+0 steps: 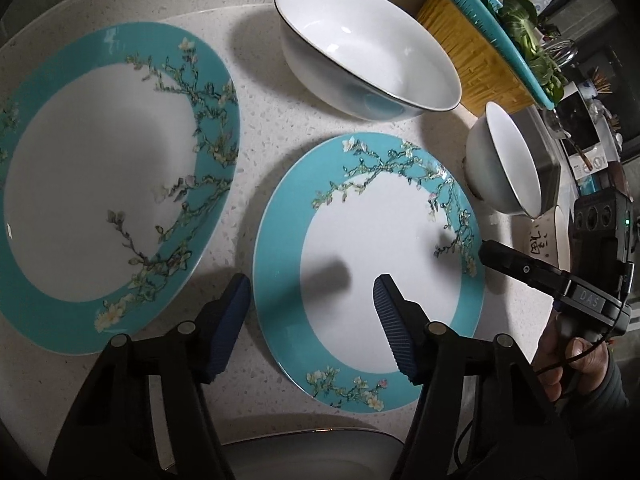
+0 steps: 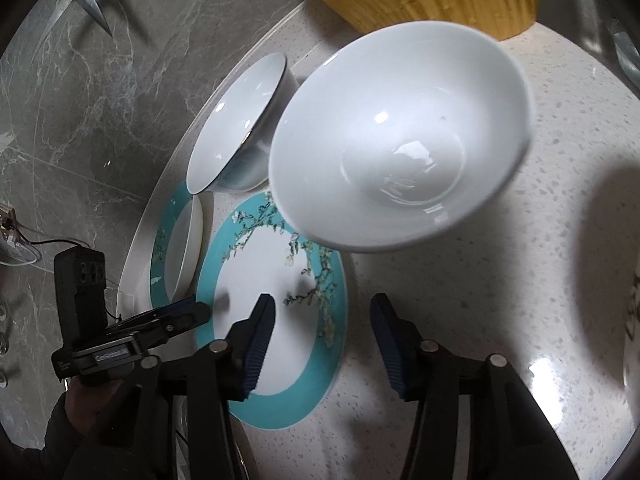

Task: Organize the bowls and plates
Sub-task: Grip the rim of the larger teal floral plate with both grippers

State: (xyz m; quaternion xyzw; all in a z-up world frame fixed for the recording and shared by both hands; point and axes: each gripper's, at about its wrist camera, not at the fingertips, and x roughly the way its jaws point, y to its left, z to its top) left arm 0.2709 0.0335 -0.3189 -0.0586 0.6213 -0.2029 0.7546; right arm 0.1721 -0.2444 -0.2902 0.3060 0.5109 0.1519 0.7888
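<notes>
Two teal-rimmed floral plates lie on the speckled counter: a large one (image 1: 104,184) at left and a smaller one (image 1: 372,268) in the middle, also in the right wrist view (image 2: 272,312). A big white bowl (image 1: 372,48) stands behind them, also seen in the right wrist view (image 2: 244,128). A smaller white bowl (image 1: 504,160) stands right of the plates, close in the right wrist view (image 2: 404,140). My left gripper (image 1: 312,292) is open, above the smaller plate's left edge. My right gripper (image 2: 322,312) is open and empty, just short of the small bowl.
A yellow basket (image 1: 476,60) with a teal colander (image 1: 516,36) of greens stands at the back right. A steel sink (image 2: 592,12) lies beyond it. Another white dish rim (image 1: 312,452) shows at the near edge. A grey marble wall (image 2: 100,120) backs the counter.
</notes>
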